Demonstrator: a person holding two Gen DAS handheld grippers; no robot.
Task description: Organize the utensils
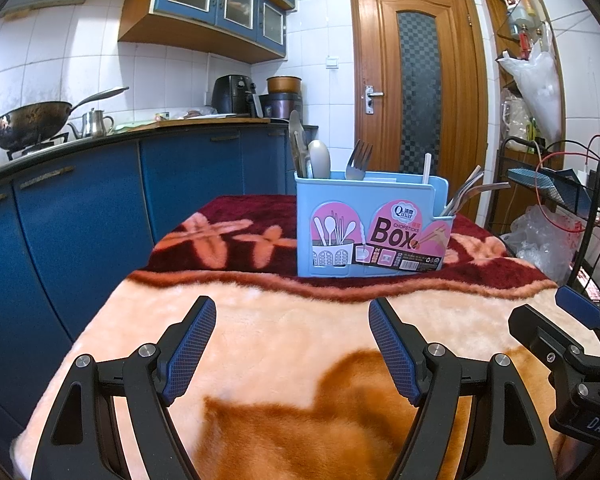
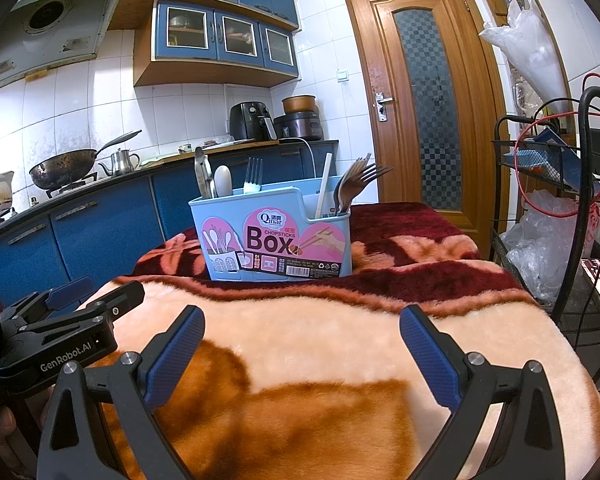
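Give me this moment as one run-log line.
left gripper: open, empty | right gripper: open, empty | utensils: all upright in blue chopsticks box | blanket: no loose utensils visible

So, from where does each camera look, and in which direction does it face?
Left wrist: sits on the left tongs, low over the blanket, facing the blue chopsticks box and the door; both open fingers show, with the right tongs at the right edge.
Right wrist: sits on the right tongs, facing the same box from further right; its open fingers show, with the left tongs at the left edge.
Shared: box, blanket, door, counter.
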